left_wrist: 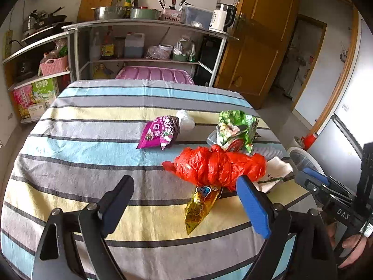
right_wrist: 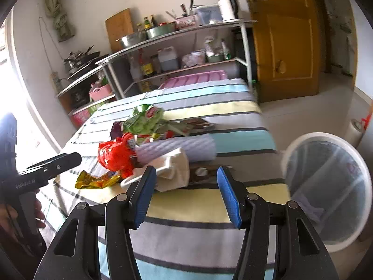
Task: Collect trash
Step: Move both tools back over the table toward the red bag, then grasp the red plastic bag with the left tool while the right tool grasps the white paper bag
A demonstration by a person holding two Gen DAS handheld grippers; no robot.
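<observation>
Trash: red plastic bag, gold wrapper, green packet, purple packet, white paper. Heaped near the edge of the striped table, probably for a short carry to the bin just beside.

Left gripper: jaws spread, empty, gold wrapper between them untouched.

Right gripper: jaws spread, empty, facing the white paper.

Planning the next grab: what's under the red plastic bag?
The gold wrapper pokes out from beneath the red plastic bag, with white paper at its side. Anything else below is covered.
</observation>
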